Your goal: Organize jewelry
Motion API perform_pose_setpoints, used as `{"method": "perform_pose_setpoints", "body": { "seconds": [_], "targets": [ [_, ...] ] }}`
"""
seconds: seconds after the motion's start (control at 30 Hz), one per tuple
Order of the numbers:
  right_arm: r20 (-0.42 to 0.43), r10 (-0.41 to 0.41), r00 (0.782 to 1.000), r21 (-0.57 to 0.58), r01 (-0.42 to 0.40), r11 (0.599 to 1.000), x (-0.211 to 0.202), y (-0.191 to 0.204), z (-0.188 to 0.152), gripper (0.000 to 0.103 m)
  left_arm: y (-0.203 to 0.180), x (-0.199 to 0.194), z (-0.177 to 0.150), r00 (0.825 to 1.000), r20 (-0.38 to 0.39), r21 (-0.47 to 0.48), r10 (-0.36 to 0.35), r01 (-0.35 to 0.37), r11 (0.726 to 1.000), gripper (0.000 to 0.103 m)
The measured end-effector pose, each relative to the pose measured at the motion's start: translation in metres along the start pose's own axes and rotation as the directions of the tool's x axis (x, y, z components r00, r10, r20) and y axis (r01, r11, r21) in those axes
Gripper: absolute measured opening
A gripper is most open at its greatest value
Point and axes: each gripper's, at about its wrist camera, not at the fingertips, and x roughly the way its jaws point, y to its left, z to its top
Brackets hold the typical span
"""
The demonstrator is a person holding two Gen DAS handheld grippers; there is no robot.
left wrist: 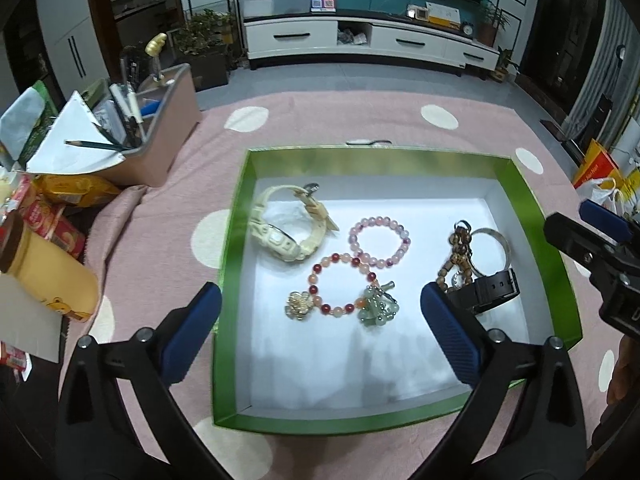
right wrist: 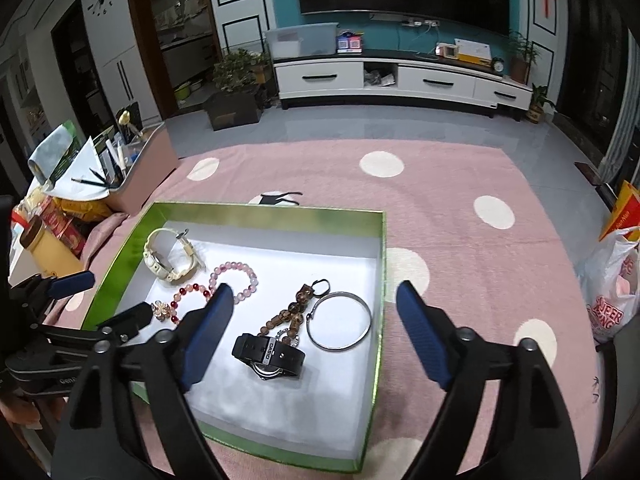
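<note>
A green box with a white lining lies on the pink dotted cloth. In it are a cream watch, a pink bead bracelet, a red and peach bracelet with charms, a brown bead string, a silver bangle and a black watch. My left gripper hovers open above the bracelets, holding nothing. My right gripper hovers open over the box's right side, above the black watch and bangle, also empty.
A pink desk organizer with pens and paper stands left of the box. Snack packets and a yellow bottle crowd the left edge. A plastic bag sits off the cloth's right side. Beyond the cloth is floor and a TV cabinet.
</note>
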Motion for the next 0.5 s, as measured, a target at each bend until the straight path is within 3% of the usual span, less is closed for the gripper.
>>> {"method": "perform_pose_setpoints", "body": {
  "seconds": [0.17, 0.43, 0.5],
  "targets": [
    [-0.018, -0.013, 1.000, 0.017, 0.014, 1.000, -0.014, 0.000, 0.002, 0.102, 0.003, -0.020, 0.004, 1.000, 0.021, -0.001, 0.023, -0.023, 1.000, 0.101],
    [-0.016, -0.085, 0.996, -0.003, 0.085, 0.996, -0.044, 0.009, 0.006, 0.102, 0.002, -0.059, 0.016, 0.997, 0.067, 0.000, 0.038, -0.038, 0.999, 0.101],
    [-0.017, -0.088, 0.996, -0.001, 0.088, 0.996, -0.049, 0.010, 0.007, 0.102, -0.004, -0.065, 0.019, 0.993, 0.048, 0.026, 0.105, -0.106, 0.994, 0.101]
  ]
}}
